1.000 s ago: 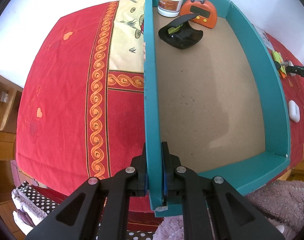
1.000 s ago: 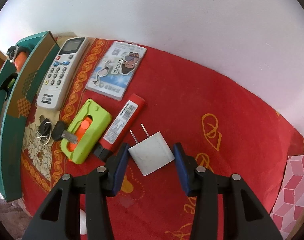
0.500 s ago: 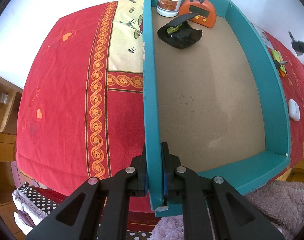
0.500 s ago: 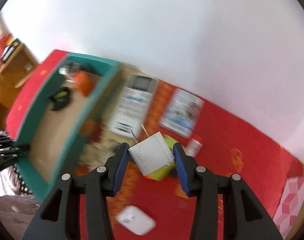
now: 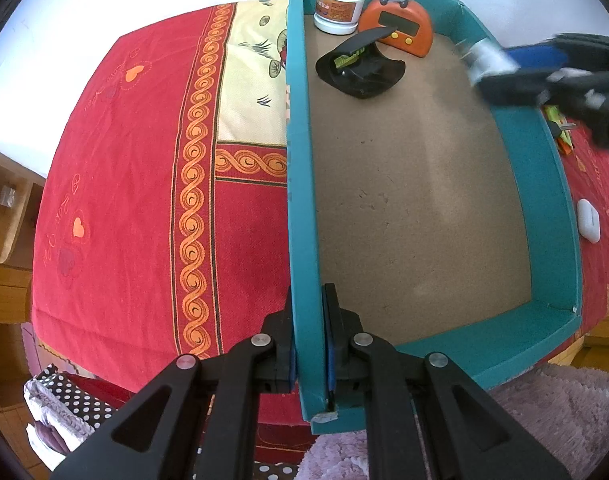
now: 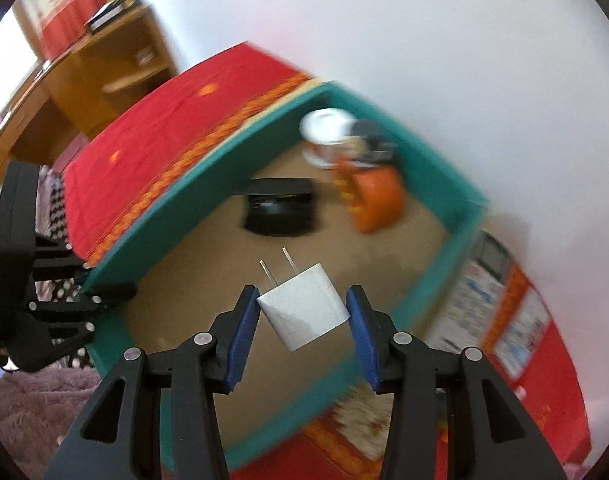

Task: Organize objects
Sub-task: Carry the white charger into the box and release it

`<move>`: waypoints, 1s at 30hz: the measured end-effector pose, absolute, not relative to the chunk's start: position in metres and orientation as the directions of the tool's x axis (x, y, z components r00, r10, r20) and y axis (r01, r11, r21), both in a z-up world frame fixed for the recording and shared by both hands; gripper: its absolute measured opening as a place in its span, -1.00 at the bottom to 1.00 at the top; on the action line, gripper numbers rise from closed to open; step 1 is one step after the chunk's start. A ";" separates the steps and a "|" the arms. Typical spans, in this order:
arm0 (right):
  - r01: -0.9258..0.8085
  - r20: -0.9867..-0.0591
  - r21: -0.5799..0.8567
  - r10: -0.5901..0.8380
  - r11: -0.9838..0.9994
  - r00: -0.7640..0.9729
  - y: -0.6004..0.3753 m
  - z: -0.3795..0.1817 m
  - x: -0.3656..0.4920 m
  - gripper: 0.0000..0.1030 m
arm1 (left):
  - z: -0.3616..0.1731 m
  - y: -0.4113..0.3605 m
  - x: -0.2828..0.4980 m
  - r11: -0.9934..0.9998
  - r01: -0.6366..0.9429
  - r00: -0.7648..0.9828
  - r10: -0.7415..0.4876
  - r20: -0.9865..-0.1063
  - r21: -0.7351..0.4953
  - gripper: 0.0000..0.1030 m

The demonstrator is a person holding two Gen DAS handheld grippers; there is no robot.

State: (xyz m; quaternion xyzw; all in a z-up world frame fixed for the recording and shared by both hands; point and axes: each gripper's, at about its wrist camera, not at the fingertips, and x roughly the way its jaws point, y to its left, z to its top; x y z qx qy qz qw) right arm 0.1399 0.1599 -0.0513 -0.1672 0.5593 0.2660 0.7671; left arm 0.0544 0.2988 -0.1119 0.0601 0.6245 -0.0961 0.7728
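Two tongs work: left tongs pinch the teal box wall at six o'clock; right tongs clamp a white charger plug above the box floor, prongs toward twelve.

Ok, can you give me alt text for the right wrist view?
The right tool holds a white plug adapter above the teal box, prongs pointing away. Inside sit a black holder, orange clock and white jar, all blurred.
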 end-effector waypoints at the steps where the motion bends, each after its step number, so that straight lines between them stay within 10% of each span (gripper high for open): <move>1: -0.612 -0.950 0.042 0.221 0.789 0.220 0.168 -0.057 0.140 -0.11 | -0.112 0.298 0.054 0.974 0.225 0.203 -0.070 -0.977 -0.023 -0.84; 30: -0.677 -0.968 0.030 0.191 0.735 0.164 0.245 -0.104 0.165 -0.09 | -0.110 0.313 0.055 0.975 0.213 0.201 -0.104 -0.974 -0.060 -0.84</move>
